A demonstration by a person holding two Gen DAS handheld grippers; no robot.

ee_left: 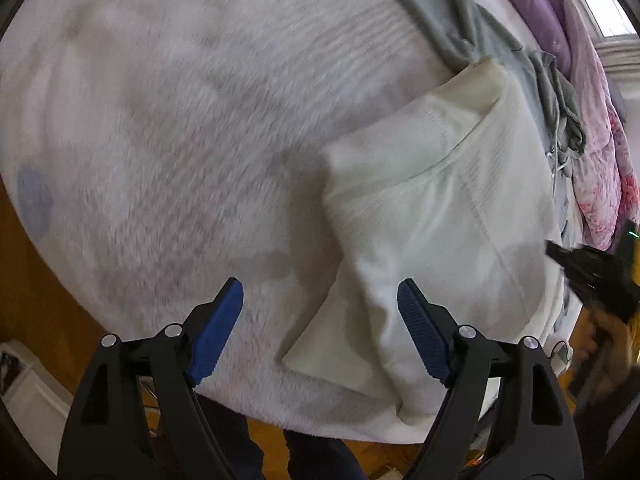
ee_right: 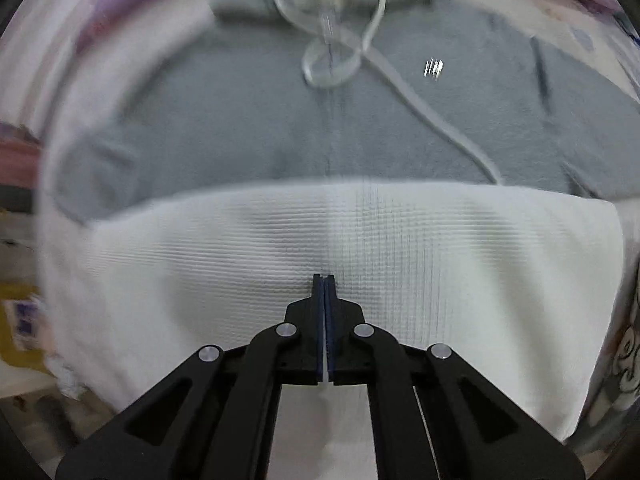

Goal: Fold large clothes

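A cream-white garment (ee_left: 432, 208) lies folded on a fuzzy white blanket (ee_left: 160, 120) on a bed. My left gripper (ee_left: 320, 296) is open and empty above the garment's near left edge, its blue pads (ee_left: 216, 332) spread wide. In the right wrist view the same white garment (ee_right: 280, 248) fills the lower half, ribbed and flat. My right gripper (ee_right: 324, 280) is shut, and a thin strip of white cloth shows between its pads. The right gripper also shows in the left wrist view (ee_left: 592, 276) at the far right edge.
A grey hoodie (ee_right: 280, 128) with white drawstrings (ee_right: 400, 80) lies just beyond the white garment; it also shows in the left wrist view (ee_left: 556, 96). Purple and pink floral bedding (ee_left: 592, 120) is piled at the far side. Wooden floor (ee_left: 36, 280) lies below the bed edge.
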